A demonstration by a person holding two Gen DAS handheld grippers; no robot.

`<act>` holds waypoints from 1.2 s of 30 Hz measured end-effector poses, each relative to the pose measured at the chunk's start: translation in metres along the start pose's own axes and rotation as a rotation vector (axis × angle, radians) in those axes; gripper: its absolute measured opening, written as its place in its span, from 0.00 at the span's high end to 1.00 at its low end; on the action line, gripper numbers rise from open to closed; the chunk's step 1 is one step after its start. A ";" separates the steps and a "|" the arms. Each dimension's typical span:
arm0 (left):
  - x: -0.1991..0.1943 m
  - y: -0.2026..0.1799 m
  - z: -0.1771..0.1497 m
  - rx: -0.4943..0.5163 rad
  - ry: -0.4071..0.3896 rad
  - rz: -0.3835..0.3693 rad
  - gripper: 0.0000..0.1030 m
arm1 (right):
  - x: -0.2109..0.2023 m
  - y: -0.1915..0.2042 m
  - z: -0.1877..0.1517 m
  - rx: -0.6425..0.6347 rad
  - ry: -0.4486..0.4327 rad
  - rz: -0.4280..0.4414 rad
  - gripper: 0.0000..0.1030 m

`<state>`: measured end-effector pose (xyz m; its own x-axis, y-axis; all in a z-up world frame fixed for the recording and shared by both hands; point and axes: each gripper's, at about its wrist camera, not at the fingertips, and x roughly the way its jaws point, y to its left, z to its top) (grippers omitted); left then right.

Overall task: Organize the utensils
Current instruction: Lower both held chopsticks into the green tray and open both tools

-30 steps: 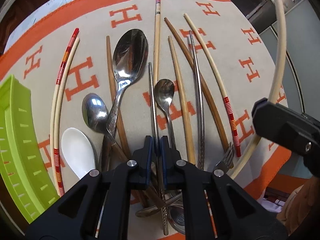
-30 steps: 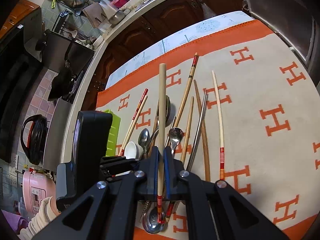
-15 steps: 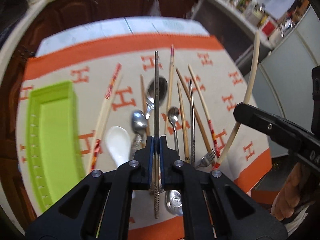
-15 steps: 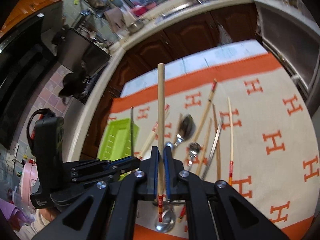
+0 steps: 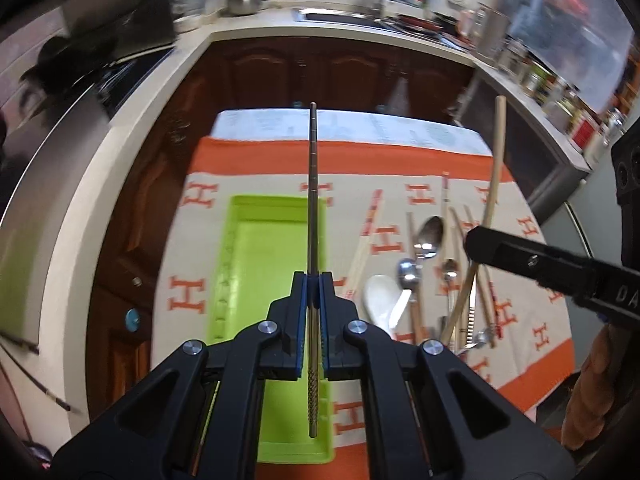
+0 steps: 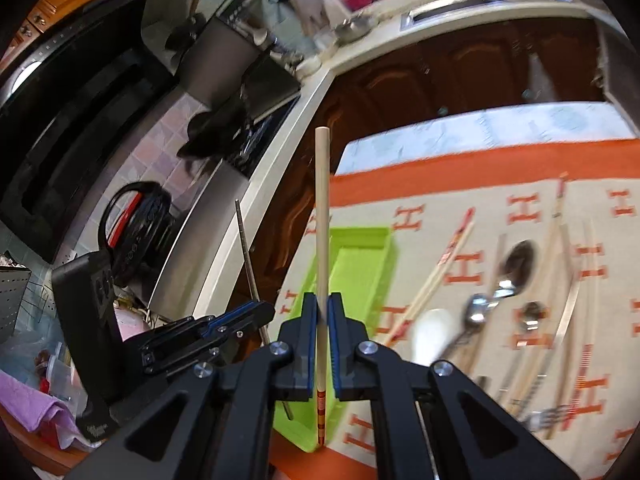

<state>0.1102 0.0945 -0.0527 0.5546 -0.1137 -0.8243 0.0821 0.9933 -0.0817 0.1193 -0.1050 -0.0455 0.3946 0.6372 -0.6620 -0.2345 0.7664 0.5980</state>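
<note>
Now the left hand-held gripper, clamping a slim steel chopstick, should lower flat into the lime-green plastic tray; the right hand-held gripper pinches a pale wooden chopstick.

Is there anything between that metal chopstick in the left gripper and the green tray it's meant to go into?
Nothing visible. The left gripper holds the metal chopstick above the green tray, which looks empty in this view. The right gripper with its wooden chopstick is off to the side.
</note>
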 end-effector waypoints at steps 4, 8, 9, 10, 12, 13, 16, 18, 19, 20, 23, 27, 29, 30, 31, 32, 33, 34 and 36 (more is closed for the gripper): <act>0.015 0.027 -0.009 -0.030 0.024 0.032 0.97 | 0.045 0.006 -0.004 0.033 0.076 0.013 0.95; 0.041 0.036 -0.018 -0.038 0.063 0.043 0.97 | 0.082 0.006 -0.013 0.041 0.146 -0.004 0.95; 0.048 0.035 -0.020 -0.039 0.074 0.038 0.97 | 0.090 0.006 -0.015 0.037 0.158 -0.021 0.95; 0.053 0.036 -0.022 -0.040 0.084 0.036 0.97 | 0.094 0.006 -0.017 0.036 0.163 -0.030 0.95; 0.065 0.038 -0.026 -0.037 0.101 0.038 0.97 | 0.105 0.003 -0.022 0.033 0.176 -0.060 0.94; 0.068 0.037 -0.028 -0.033 0.105 0.042 0.97 | 0.107 0.001 -0.024 0.032 0.176 -0.072 0.94; 0.083 0.035 -0.034 -0.028 0.132 0.045 0.96 | 0.116 -0.004 -0.028 0.039 0.179 -0.109 0.93; 0.092 0.032 -0.037 -0.024 0.152 0.041 0.96 | 0.119 -0.008 -0.031 0.045 0.188 -0.128 0.92; 0.097 0.031 -0.039 -0.021 0.162 0.040 0.96 | 0.120 -0.010 -0.033 0.046 0.191 -0.138 0.90; 0.100 0.030 -0.040 -0.021 0.167 0.040 0.96 | 0.120 -0.012 -0.035 0.043 0.195 -0.151 0.88; 0.110 0.027 -0.045 -0.035 0.200 0.049 0.92 | 0.119 -0.012 -0.040 0.027 0.196 -0.172 0.71; 0.113 0.027 -0.050 -0.052 0.208 0.061 0.53 | 0.110 -0.007 -0.043 -0.018 0.165 -0.195 0.67; 0.107 0.027 -0.051 -0.054 0.184 0.068 0.51 | 0.104 -0.007 -0.044 -0.021 0.151 -0.192 0.67; 0.104 0.026 -0.051 -0.050 0.174 0.072 0.50 | 0.102 -0.007 -0.045 -0.019 0.145 -0.189 0.67; 0.101 0.025 -0.051 -0.046 0.168 0.075 0.50 | 0.099 -0.007 -0.045 -0.018 0.139 -0.187 0.67; 0.098 0.025 -0.051 -0.045 0.162 0.078 0.50 | 0.097 -0.007 -0.046 -0.019 0.132 -0.187 0.67; 0.096 0.024 -0.051 -0.045 0.159 0.079 0.50 | 0.093 -0.007 -0.047 -0.023 0.120 -0.191 0.67; 0.094 0.024 -0.052 -0.044 0.154 0.078 0.50 | 0.091 -0.005 -0.047 -0.026 0.111 -0.196 0.67; 0.088 0.020 -0.052 -0.033 0.145 0.078 0.50 | 0.084 -0.004 -0.048 -0.033 0.098 -0.200 0.67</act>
<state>0.1172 0.1055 -0.1562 0.4327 -0.0344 -0.9009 0.0151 0.9994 -0.0310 0.1105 -0.0502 -0.1254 0.3483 0.4760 -0.8075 -0.1901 0.8794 0.4364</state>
